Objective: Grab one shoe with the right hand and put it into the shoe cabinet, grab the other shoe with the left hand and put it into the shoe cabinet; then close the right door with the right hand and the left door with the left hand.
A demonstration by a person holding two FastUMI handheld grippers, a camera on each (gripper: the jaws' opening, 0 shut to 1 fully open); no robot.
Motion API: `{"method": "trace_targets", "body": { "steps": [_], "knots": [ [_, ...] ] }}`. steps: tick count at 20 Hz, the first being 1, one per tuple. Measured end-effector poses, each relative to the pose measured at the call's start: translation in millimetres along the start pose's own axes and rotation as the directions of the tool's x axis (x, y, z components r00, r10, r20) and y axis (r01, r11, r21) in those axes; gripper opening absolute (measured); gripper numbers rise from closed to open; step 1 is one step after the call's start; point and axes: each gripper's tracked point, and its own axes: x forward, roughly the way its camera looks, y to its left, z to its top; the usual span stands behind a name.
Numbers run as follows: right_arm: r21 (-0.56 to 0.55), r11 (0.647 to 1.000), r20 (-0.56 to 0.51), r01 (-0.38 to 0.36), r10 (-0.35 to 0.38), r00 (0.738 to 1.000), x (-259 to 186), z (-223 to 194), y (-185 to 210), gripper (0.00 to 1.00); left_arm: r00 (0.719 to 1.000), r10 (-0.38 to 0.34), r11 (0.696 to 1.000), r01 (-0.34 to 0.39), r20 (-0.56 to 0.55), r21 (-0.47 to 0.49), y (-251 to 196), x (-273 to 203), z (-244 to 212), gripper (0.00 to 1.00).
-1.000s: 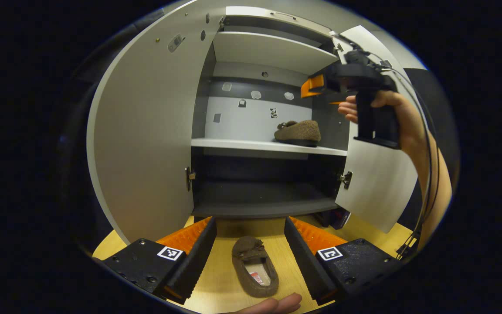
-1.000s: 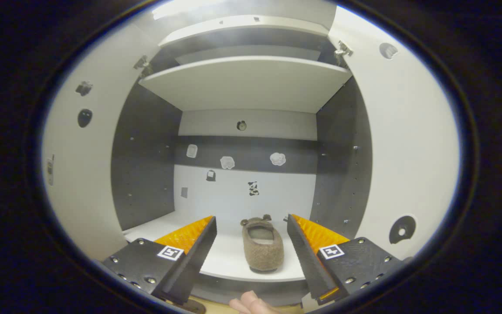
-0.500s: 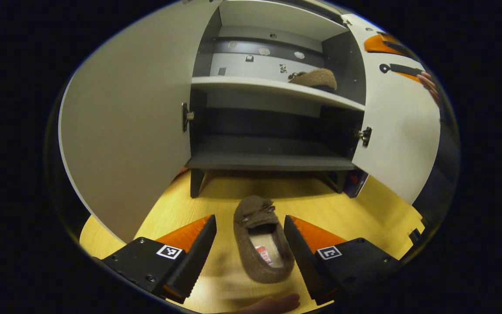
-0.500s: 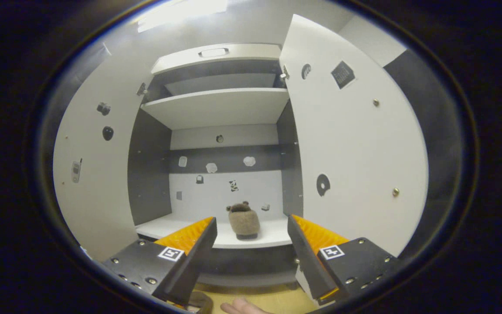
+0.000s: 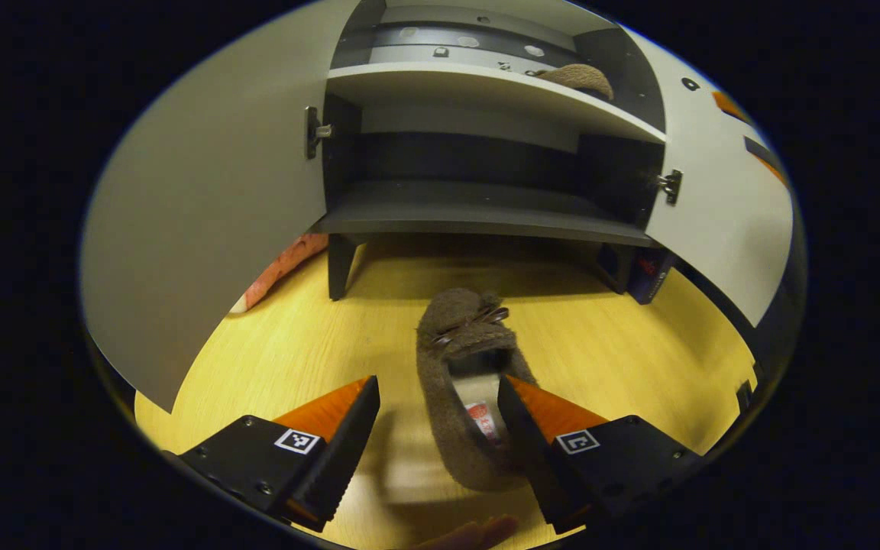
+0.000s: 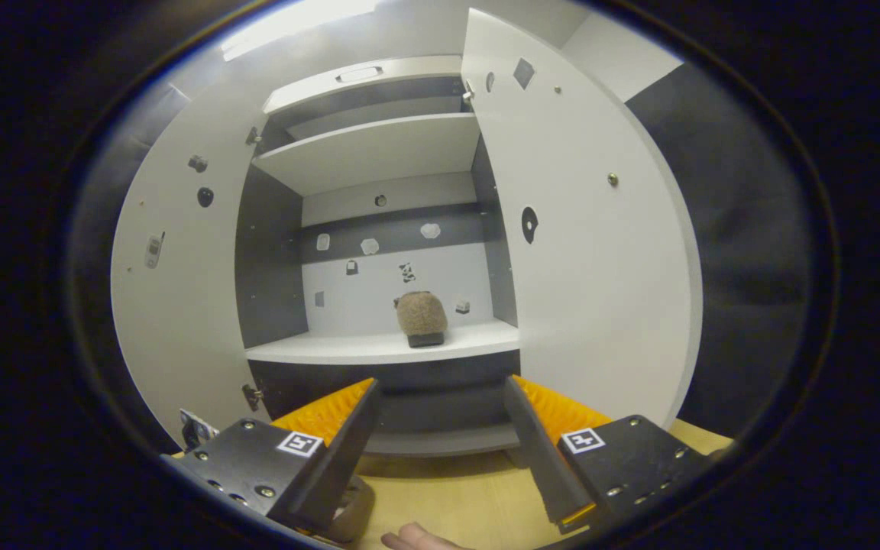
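While one brown slipper [image 6: 422, 315] already sat on the shoe cabinet's white shelf [image 6: 348, 349], we had our left gripper [image 5: 437, 416] over the second slipper [image 5: 464, 397] on the floor [image 5: 318, 344], fingers apart. Our right gripper [image 6: 440, 416] was open and empty. Both doors remained open. The heel was cut off.

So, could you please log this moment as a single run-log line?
first shoe: on cabinet shelf | second shoe: on floor, between open left gripper fingers | right gripper: open, empty | doors: open
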Motion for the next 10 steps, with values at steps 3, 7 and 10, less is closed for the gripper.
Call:
{"method": "trace_targets", "body": {
  "steps": [3, 7, 10],
  "knots": [
    [-0.028, 0.999, -0.007, -0.017, 0.017, 1.000, -1.4, -9.3, 2.2, 0.97, 0.997, -0.024, 1.000, 0.023, -0.067, -0.016, -2.8, 19.6, -8.3, 0.87],
    [-0.101, 0.995, -0.003, -0.021, 0.021, 1.000, -6.7, -8.6, 2.0, 0.98, 0.992, -0.029, 0.995, 0.017, -0.119, -0.101, -1.6, 29.8, -17.3, 0.43],
    [-0.117, 0.993, 0.026, -0.004, 0.007, 1.000, -12.8, 6.0, -4.3, 0.97, 0.993, 0.010, 0.996, -0.020, -0.121, -0.082, 10.1, 28.7, -15.5, 0.03]
  ]
}}
